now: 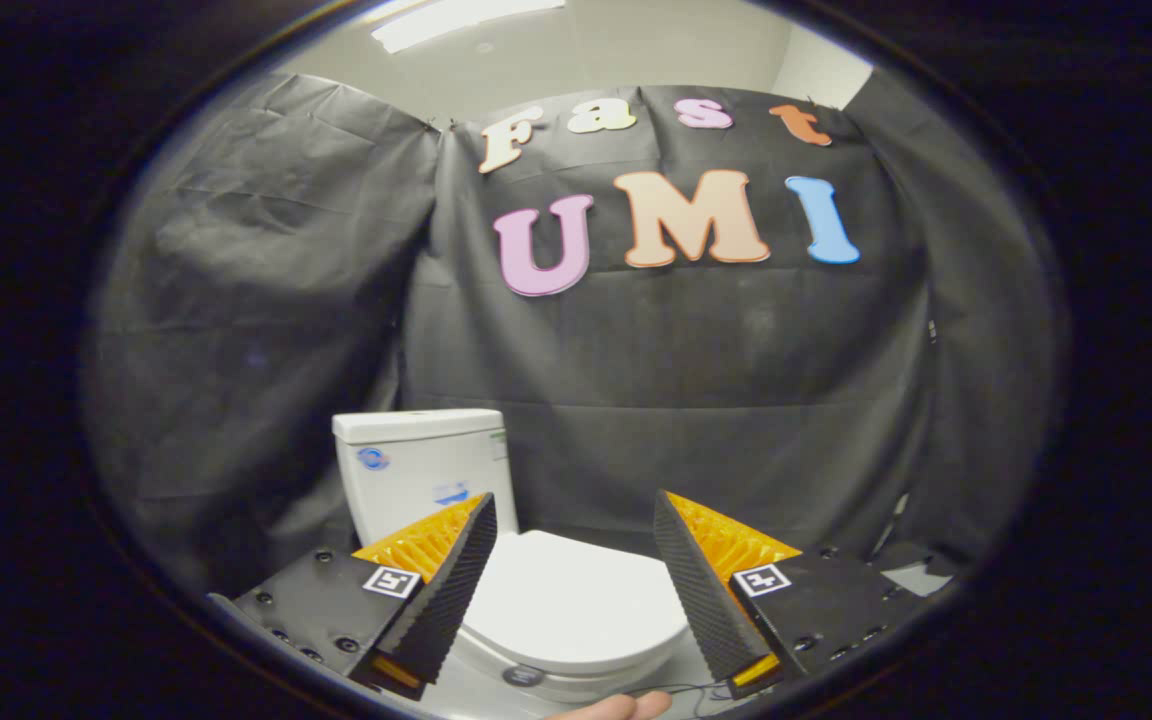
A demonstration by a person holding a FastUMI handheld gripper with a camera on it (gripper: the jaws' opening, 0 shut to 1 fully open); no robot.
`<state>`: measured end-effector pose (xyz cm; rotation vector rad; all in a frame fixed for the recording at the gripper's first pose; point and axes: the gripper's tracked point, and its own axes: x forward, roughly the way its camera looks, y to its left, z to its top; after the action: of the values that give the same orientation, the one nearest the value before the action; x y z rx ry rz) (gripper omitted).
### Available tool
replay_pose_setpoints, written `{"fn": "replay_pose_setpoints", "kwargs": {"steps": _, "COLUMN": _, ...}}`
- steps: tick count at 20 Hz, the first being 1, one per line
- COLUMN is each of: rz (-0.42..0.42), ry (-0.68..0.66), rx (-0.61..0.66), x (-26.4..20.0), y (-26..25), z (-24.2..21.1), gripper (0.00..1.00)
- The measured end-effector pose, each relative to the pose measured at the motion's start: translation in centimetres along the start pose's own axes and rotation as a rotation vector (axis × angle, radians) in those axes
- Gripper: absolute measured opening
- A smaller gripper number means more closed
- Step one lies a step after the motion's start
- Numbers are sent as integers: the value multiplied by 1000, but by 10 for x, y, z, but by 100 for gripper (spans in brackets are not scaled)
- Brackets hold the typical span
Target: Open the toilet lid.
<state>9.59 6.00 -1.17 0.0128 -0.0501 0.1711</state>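
A white toilet stands against the black cloth wall, its lid [566, 600] lying flat and closed over the bowl. The white tank [426, 470] rises behind it, past the left finger. My gripper [573, 515] hovers above the lid with its two fingers spread wide, nothing between them. The lid shows in the gap between the fingers, some way below and ahead of their tips. The lid's front rim [546, 665] lies near the base of the fingers.
Black cloth walls close the booth behind and on both sides of the toilet. A fingertip of a person's hand [621, 707] shows just below the lid's front rim. A thin dark cable [686, 690] runs beside it.
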Motion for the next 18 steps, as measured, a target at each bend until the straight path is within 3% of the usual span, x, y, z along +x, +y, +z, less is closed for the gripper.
{"fn": "replay_pose_setpoints", "kwargs": {"steps": 8, "rz": -65, "ry": 191, "rx": 158, "x": 12, "y": 18, "z": -131, "gripper": 96}}
{"fn": "replay_pose_setpoints", "kwargs": {"steps": 15, "rz": -124, "ry": 234, "rx": 387, "x": 1, "y": 24, "z": -186, "gripper": 98}}
{"fn": "replay_pose_setpoints", "kwargs": {"steps": 18, "rz": -187, "ry": 290, "rx": 516, "x": -16, "y": 13, "z": -220, "gripper": 99}}
